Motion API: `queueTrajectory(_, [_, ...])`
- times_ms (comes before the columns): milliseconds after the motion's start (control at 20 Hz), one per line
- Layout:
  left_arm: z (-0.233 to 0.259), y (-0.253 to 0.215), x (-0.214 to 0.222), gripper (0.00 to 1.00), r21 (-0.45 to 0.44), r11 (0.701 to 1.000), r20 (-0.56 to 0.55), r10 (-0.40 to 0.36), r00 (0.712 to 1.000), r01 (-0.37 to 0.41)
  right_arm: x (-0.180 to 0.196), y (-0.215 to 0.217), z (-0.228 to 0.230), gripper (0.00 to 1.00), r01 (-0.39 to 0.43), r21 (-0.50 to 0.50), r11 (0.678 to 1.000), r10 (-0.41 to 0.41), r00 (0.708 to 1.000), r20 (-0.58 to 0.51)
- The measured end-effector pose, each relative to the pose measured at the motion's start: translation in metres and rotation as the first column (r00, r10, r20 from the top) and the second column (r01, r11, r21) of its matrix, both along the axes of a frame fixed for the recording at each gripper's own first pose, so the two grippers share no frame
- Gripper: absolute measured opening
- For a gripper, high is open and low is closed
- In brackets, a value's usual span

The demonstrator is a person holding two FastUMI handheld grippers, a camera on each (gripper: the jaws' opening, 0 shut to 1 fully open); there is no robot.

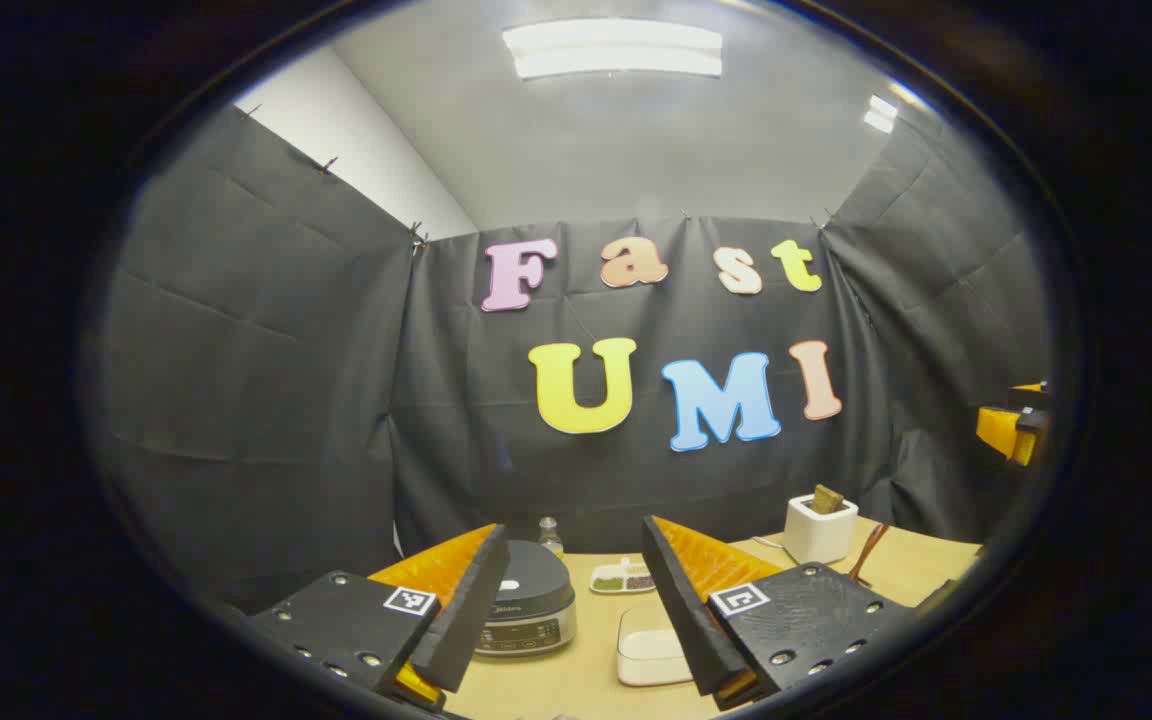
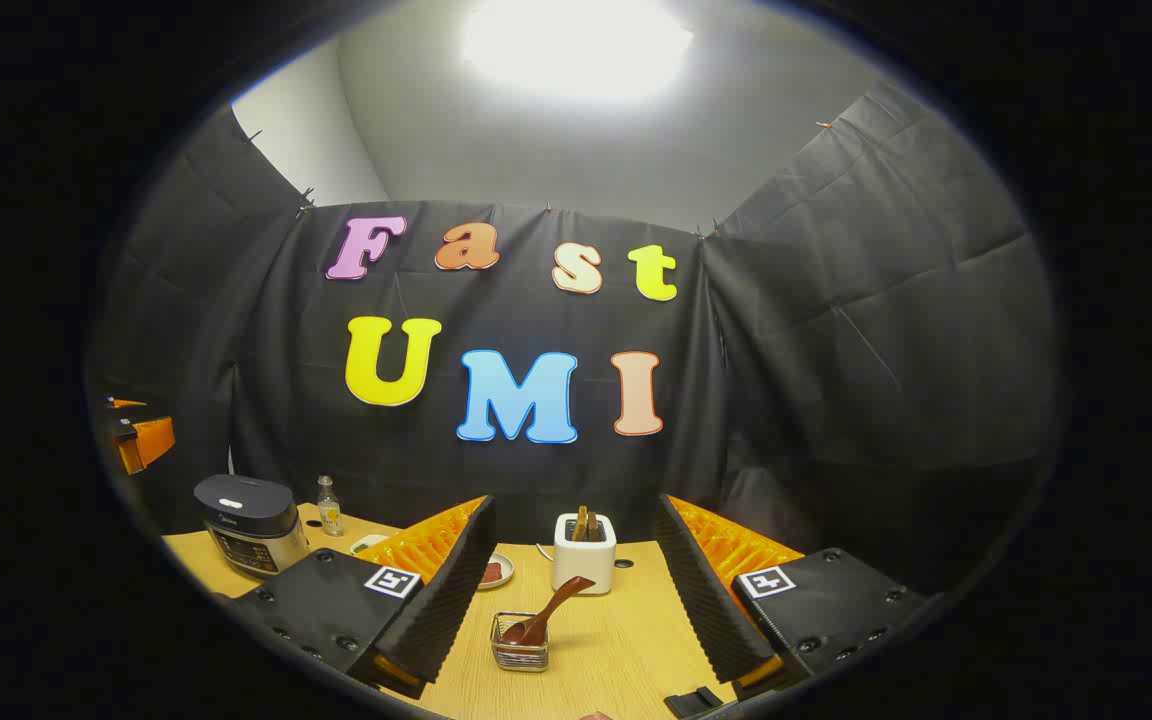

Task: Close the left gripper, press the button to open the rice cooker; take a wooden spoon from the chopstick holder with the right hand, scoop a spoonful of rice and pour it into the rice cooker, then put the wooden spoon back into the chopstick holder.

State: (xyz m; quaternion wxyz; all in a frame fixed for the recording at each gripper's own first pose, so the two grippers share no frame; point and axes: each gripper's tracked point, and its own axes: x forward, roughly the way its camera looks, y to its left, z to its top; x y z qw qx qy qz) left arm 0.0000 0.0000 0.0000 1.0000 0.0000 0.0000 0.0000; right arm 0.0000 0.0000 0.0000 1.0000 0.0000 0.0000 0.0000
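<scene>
Left gripper view: the left gripper [image 1: 571, 600] is held above the table [image 1: 576, 680], its fingers spread wide and empty.
Cooker: the cooker [image 1: 526, 610] is seen between those fingers, lid down, with a pale button [image 1: 509, 585] on top.
Right gripper view: the right gripper [image 2: 571, 590] is likewise spread apart, nothing held.
Spoon: the spoon [image 2: 546, 612] is stood bowl-down in a wire holder [image 2: 520, 643] on the table, its handle tilted up and to the right.
Rice: a white tray [image 1: 651, 650] lies just beside the cooker; its contents cannot be made out.
Handling: the spoon is judged light, stiff and smooth; the upper handle is best pinched across its width, well clear of the holder rim.
Stage: the lid is not yet opened.
</scene>
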Motion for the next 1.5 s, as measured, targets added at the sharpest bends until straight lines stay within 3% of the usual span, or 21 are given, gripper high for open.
queueTrajectory(1500, [0.009, -0.014, -0.008, 0.82, 0.02, 0.999, -0.023, 0.047, 0.999, -0.047, 0.007, -0.026, -0.009, 1.0, -0.02, 0.011, 1.0, 0.02, 1.0, -0.003])
